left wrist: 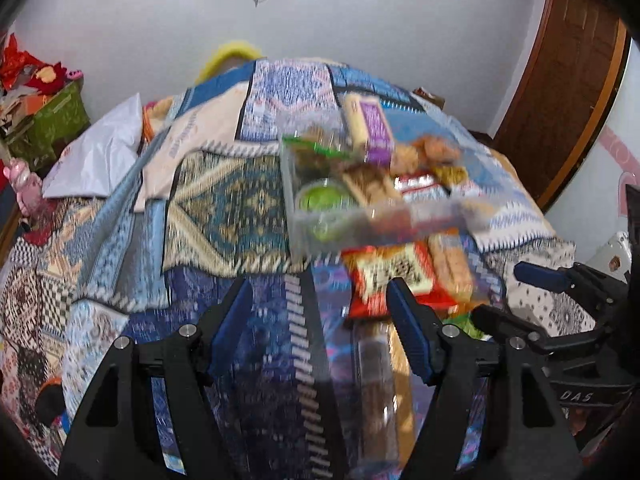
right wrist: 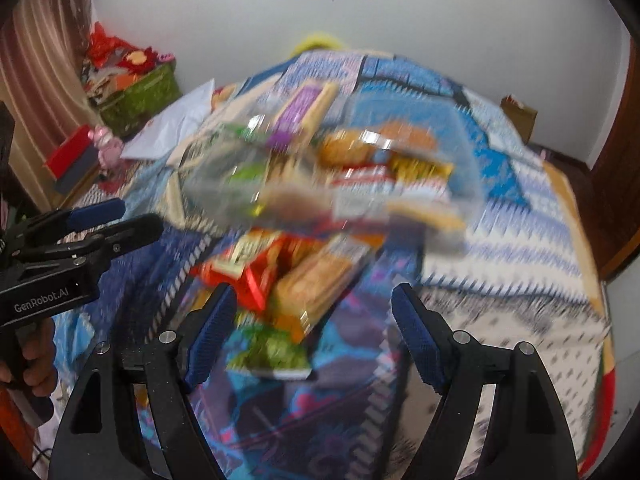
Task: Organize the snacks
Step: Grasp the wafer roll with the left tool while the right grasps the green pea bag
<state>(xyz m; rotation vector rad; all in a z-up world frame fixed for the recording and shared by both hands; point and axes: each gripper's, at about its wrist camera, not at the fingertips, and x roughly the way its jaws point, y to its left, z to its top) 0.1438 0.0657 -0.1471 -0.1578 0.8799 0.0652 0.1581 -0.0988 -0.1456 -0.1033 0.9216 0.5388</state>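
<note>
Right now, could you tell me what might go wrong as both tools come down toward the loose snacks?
1. The red foil snack packet, tan wafer pack and green packet overlap, so the open right tool might pinch two.
2. The clear plastic box looks heaped; a nudge could spill it.
3. The left tool is close beside the right; they could collide.

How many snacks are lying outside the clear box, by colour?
Red pack: 1
Tan biscuit pack: 1
Green pack: 1
Clear tube: 1
Total: 4, though the blur may hide more.
</note>
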